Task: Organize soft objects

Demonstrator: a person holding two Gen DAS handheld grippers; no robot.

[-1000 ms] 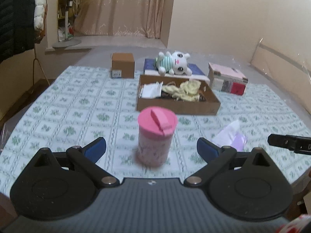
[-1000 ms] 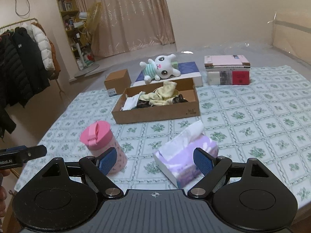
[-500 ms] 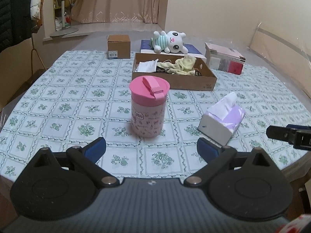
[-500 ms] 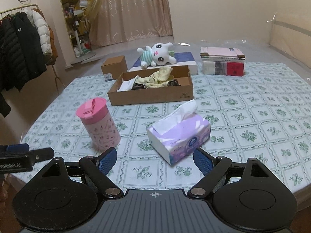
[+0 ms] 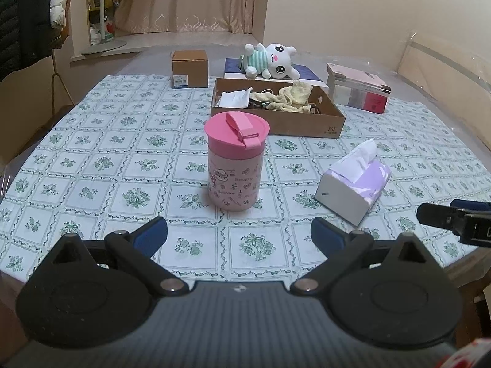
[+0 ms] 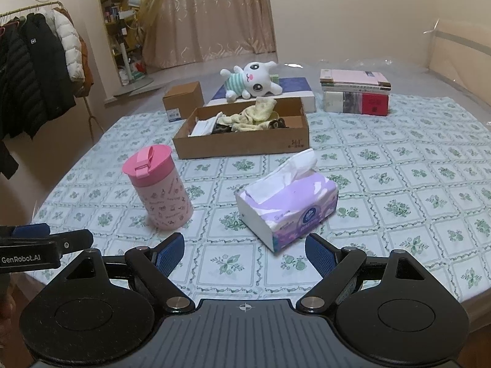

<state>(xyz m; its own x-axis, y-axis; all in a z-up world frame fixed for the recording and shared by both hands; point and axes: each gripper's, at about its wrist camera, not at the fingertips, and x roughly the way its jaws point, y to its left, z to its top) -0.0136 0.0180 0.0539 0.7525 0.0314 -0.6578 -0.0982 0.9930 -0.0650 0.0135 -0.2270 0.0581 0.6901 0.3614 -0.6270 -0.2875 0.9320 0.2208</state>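
Looking along both wrist cameras, I find my left gripper (image 5: pixel 239 236) and my right gripper (image 6: pixel 244 251) each with jaws spread wide and nothing between the blue pads; both hover over the near edge of the table (image 5: pixel 92 141), clear of every item.

The table carries a green-patterned cloth. A pink lidded cup (image 5: pixel 234 161) stands upright ahead of the left gripper. A purple tissue pack (image 6: pixel 288 204) lies ahead of the right gripper, a white tissue sticking up from its top. Cup and pack sit near each other but apart.

Beyond them is a shallow cardboard tray (image 6: pixel 245 147). Inside it I note a yellowish cloth (image 6: pixel 257 115), something white (image 5: pixel 234 98) at the left end and dark items I cannot identify. The cloth's top drapes over the far wall.

Behind the tray, a white plush rabbit (image 6: pixel 253 81) in a striped top lies on a flat blue box (image 6: pixel 296 87). A small brown carton (image 5: pixel 190 67) stands to the left, a stack of books (image 6: pixel 356 93) to the right.

Coats (image 6: pixel 36 61) hang on a rack at the far left.
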